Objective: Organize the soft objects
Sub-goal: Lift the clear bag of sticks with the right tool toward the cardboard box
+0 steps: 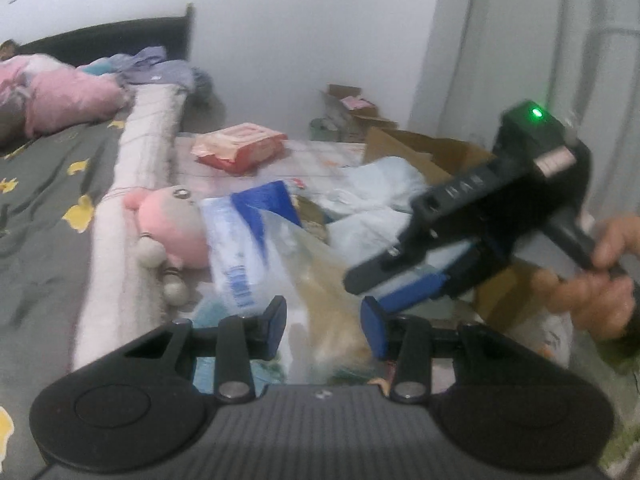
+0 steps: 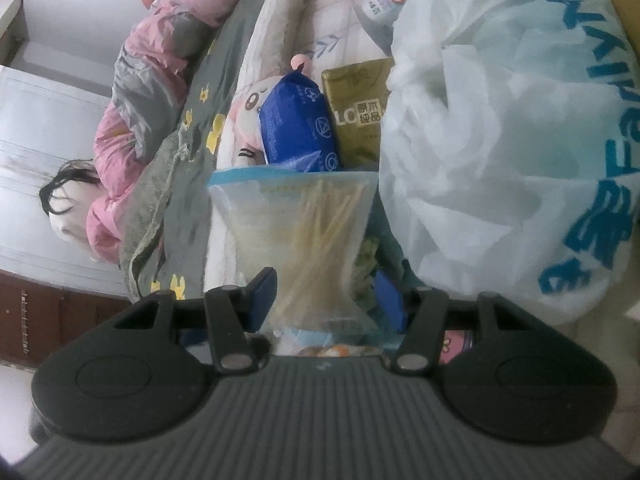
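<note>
Zip bag (image 2: 304,240) of pale yellow sticks, clear with a blue seal strip along its top edge, fills the lower centre of the right wrist view, and the right gripper (image 2: 326,300) pinches its narrowed lower end between the blue pads. In the left wrist view the same bag (image 1: 320,280) lies blurred between the fingers of the left gripper (image 1: 324,320), whose jaws stand partly apart; whether the pads touch it cannot be told. The right gripper (image 1: 400,276) shows there at centre right, with a hand (image 1: 592,276) on its handle at the right edge.

Just beyond the bag sit a blue packet (image 2: 298,128) and a gold tissue pack (image 2: 358,104), with a pink plush toy (image 1: 172,232) to their left. A large white plastic bag (image 2: 500,140) with blue lettering takes up the right side of the right wrist view. Farther up the left wrist frame lie a red-and-pink wipes pack (image 1: 240,148) and an open cardboard box (image 1: 432,152). A grey bedspread (image 1: 40,200) with yellow shapes spreads along the left.
</note>
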Motion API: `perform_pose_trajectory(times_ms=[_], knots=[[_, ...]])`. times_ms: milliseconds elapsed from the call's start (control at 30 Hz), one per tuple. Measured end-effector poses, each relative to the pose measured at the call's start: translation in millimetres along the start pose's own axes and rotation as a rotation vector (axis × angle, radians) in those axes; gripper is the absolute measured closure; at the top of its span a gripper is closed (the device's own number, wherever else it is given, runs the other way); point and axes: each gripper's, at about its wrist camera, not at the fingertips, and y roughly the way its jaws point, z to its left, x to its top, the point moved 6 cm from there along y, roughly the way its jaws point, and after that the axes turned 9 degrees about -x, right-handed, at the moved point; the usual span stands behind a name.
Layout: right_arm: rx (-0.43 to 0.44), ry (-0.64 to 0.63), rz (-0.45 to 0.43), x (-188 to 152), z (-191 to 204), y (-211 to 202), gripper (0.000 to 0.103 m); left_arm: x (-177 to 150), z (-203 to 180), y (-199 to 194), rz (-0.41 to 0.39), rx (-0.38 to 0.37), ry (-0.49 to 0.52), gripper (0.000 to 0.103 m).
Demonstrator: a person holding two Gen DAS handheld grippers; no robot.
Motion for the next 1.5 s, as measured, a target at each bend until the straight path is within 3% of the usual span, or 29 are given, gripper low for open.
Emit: perform_pose_trajectory(times_ms=[267, 467, 700, 900, 1200, 1500], knots=[[0.052, 0.086, 0.02, 3, -12, 21, 0.048, 2, 13, 24, 0.097, -0.041, -0.036, 0.061], [0.085, 0.148, 0.031, 2, -20, 39, 0.048, -2, 21, 38, 0.13, -0.023, -0.033, 0.062], [0.097, 0.172, 0.0, 3, -18, 47, 0.054, -1, 15, 36, 0.131, -0.009, -0.004, 0.073], [0.112, 0.124, -0.01, 0, -1, 30, 0.07, 5, 1, 17, 0.13, 0.018, 0.015, 0.077], [0.173, 0.046, -0.053, 0, 26, -10, 0.073, 30, -18, -19, 0.057, 0.034, 0.033, 0.078], [0.183, 0.016, -0.141, 18, 20, -56, 0.074, 61, -42, -7, 0.015, 0.014, 0.087, 0.078]])
